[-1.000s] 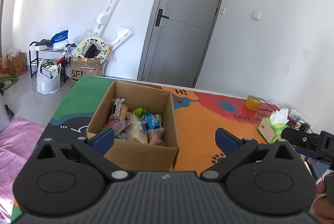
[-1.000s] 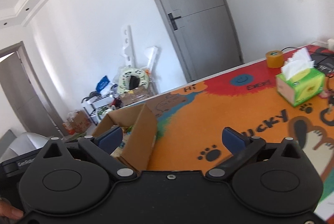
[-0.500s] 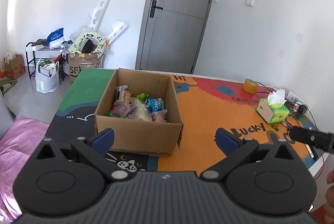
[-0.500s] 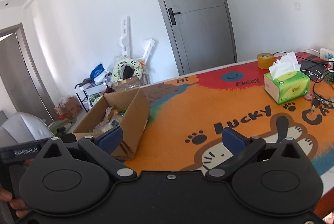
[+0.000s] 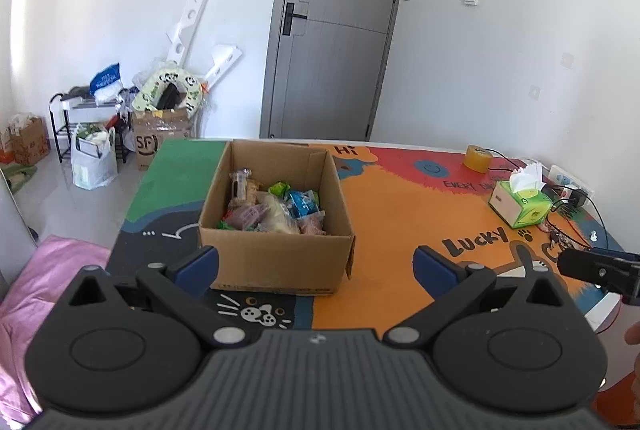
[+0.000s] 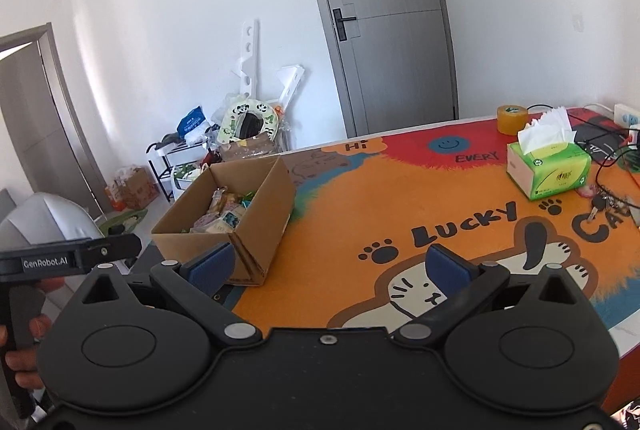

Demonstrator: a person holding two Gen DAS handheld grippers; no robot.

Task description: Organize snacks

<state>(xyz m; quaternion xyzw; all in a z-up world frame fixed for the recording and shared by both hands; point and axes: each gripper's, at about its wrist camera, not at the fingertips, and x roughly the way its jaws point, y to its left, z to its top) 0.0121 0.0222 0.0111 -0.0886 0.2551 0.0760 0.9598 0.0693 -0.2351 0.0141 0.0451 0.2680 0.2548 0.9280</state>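
An open cardboard box (image 5: 276, 254) stands on the colourful table mat (image 5: 400, 213), filled with several wrapped snacks (image 5: 276, 205). It also shows at the left in the right wrist view (image 6: 260, 213), with the snacks (image 6: 224, 213) inside. My left gripper (image 5: 316, 266) is open and empty, held back from the box's near wall. My right gripper (image 6: 328, 266) is open and empty, to the right of the box over the mat (image 6: 400, 213).
A green tissue box (image 5: 522, 203) (image 6: 548, 165), a tape roll (image 5: 479, 158) (image 6: 512, 119) and cables with a power strip (image 6: 624, 117) lie at the table's right end. Bags, boxes and a rack (image 5: 100, 133) stand on the floor by the far wall.
Both grippers have pulled back and risen away from the box, which now looks smaller and farther off. Both stay open and empty.
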